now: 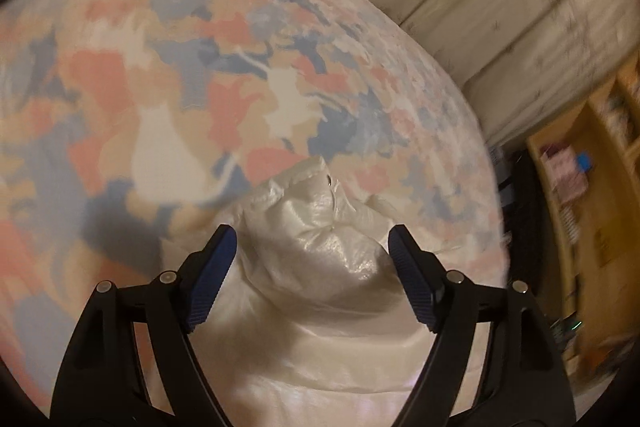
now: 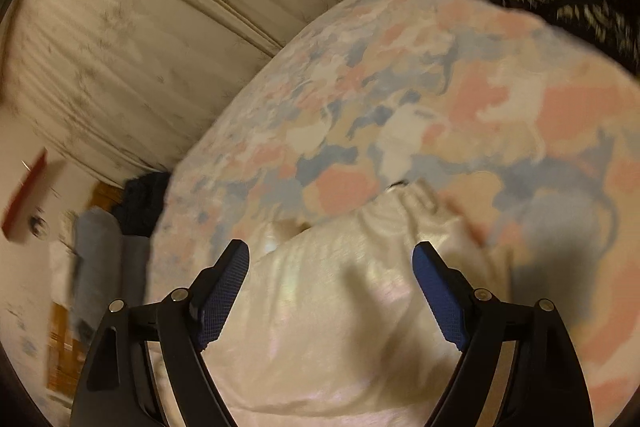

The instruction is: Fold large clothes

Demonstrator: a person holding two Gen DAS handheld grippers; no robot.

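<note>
left gripper (image 1: 312,247), white garment's (image 1: 320,267) stitched corner

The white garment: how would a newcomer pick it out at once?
Find the bed cover printed with pink, blue and tan cat shapes. On it, near its edge, lies the white garment, bunched up between the open jaws of the left gripper. Its plain, shiny cream cloth is unlike the patterned cover.

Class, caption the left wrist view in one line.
Open left gripper poised over a cream garment on a cat-print bedspread.
</note>
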